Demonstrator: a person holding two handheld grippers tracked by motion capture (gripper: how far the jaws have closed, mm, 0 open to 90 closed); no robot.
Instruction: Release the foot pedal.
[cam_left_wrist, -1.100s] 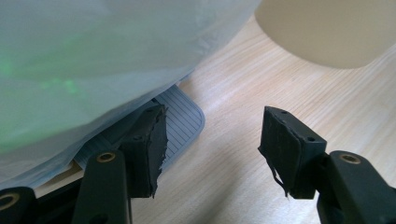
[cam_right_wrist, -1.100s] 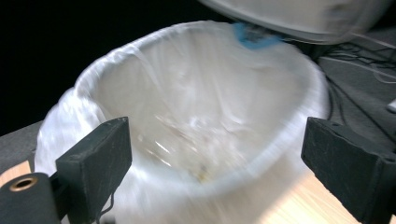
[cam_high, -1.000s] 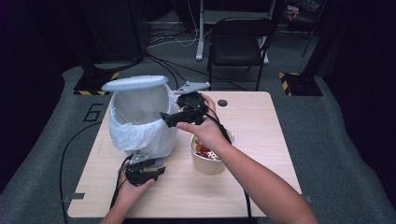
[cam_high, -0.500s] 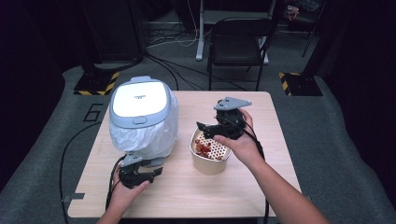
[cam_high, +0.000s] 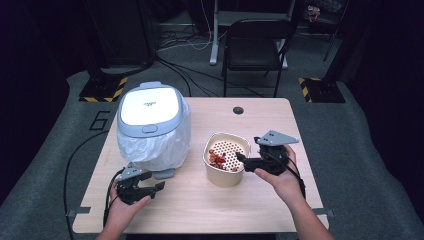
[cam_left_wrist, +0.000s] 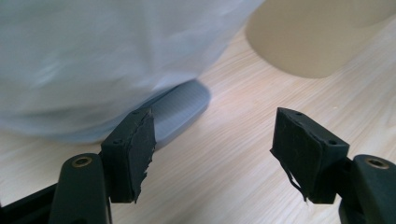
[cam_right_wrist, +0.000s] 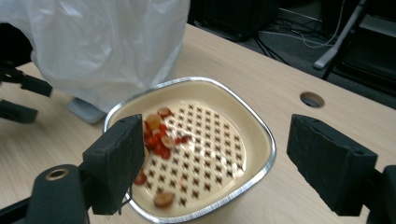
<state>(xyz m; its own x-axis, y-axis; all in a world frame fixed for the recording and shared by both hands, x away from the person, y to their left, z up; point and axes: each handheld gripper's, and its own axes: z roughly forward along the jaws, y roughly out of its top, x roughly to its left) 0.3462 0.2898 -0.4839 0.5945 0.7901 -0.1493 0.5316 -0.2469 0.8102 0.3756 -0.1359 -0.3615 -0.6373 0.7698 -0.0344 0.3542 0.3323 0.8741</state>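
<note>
A cream bowl (cam_high: 226, 159) stands near the middle of the wooden table (cam_high: 210, 200), and everything else is placed from it. Inside the bowl lies a perforated insert with a scatter of red and yellowish food pieces (cam_right_wrist: 156, 140) gathered toward the side nearest the bin. Just to the left of the bowl stands a bin (cam_high: 152, 127) with a closed white and grey lid, its body wrapped in a white plastic bag (cam_right_wrist: 102, 42); the bag's lower edge hangs close to the bowl's rim without clearly touching it. A grey foot pedal (cam_left_wrist: 180, 109) sticks out from under the bin, toward the near-left of the bowl.

The right gripper (cam_high: 245, 161), held in the person's right hand (cam_high: 280, 175), sits just right of the bowl, its jaws wide apart and gripping nothing, pointing at the bowl's rim. The left gripper (cam_high: 152, 189), in the left hand (cam_high: 125, 205), is well to the bowl's near-left, just in front of the pedal, its jaws also spread and empty.

Beyond the bowl, a round hole (cam_high: 238, 110) sits in the tabletop, and past the table's far edge stands a black chair (cam_high: 255, 47).
</note>
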